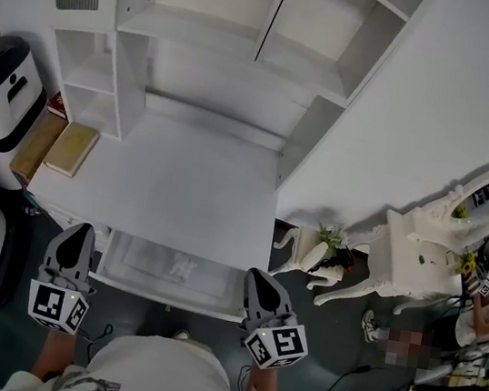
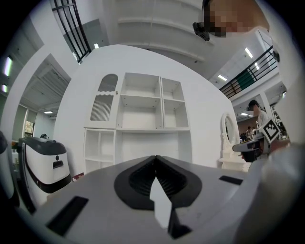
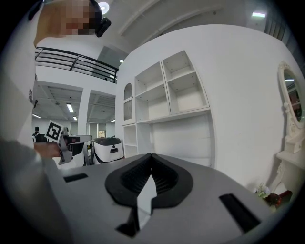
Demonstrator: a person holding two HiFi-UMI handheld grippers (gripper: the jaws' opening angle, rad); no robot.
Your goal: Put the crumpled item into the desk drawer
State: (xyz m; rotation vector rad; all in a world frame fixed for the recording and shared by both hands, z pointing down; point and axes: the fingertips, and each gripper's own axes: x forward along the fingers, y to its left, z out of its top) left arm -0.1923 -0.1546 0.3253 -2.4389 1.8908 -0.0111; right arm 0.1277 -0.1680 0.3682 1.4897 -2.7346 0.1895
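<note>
Crumpled item (image 1: 181, 267) lies in the open drawer (image 1: 128, 262). Left gripper (image 1: 81, 230) and right gripper (image 1: 255, 276) flank it, closed and empty, likely positioned to push it shut.

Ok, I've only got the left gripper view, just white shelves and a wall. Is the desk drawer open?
Observer: Yes. The head view shows the white desk drawer standing open below the white desk top.
Operator: Anything inside it?
Observer: A pale crumpled item lies in it, near the middle.
</note>
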